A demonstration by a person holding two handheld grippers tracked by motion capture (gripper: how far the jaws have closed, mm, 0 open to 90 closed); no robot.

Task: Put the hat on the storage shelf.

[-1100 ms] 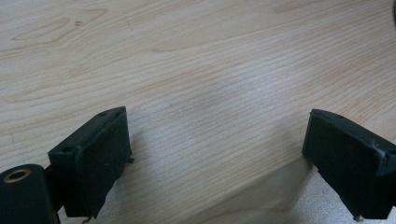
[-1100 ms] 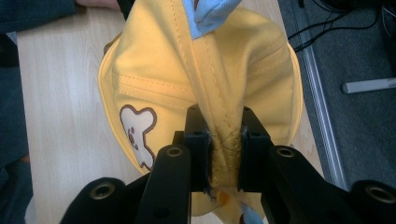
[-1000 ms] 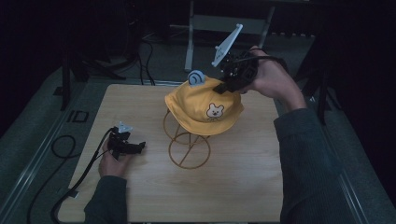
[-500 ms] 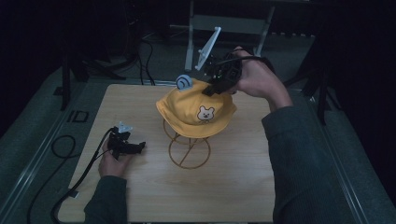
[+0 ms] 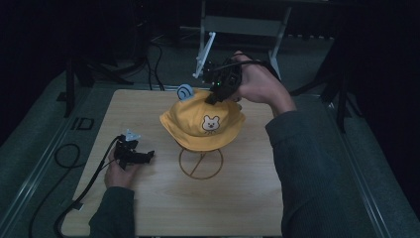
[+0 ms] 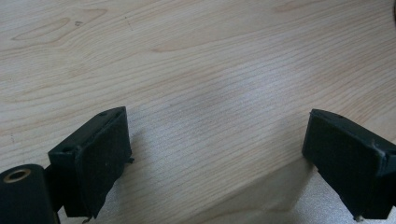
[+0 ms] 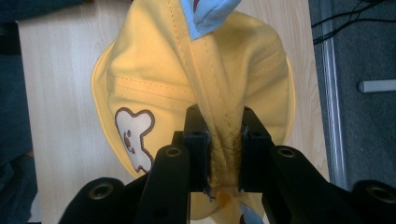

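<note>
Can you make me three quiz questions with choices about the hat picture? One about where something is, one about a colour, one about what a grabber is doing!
1. Where does the hat sit?
A. on a wire stand
B. flat on the table
C. on the floor

2. What colour is the hat?
A. red
B. yellow
C. green

3. What is the right gripper doing?
A. resting open on the table
B. pinching the hat's fabric
C. holding a cable

Answers: 1 A, the stand's ring shows beneath it; 2 B, yellow with a bear patch; 3 B, its fingers squeeze a fold.
</note>
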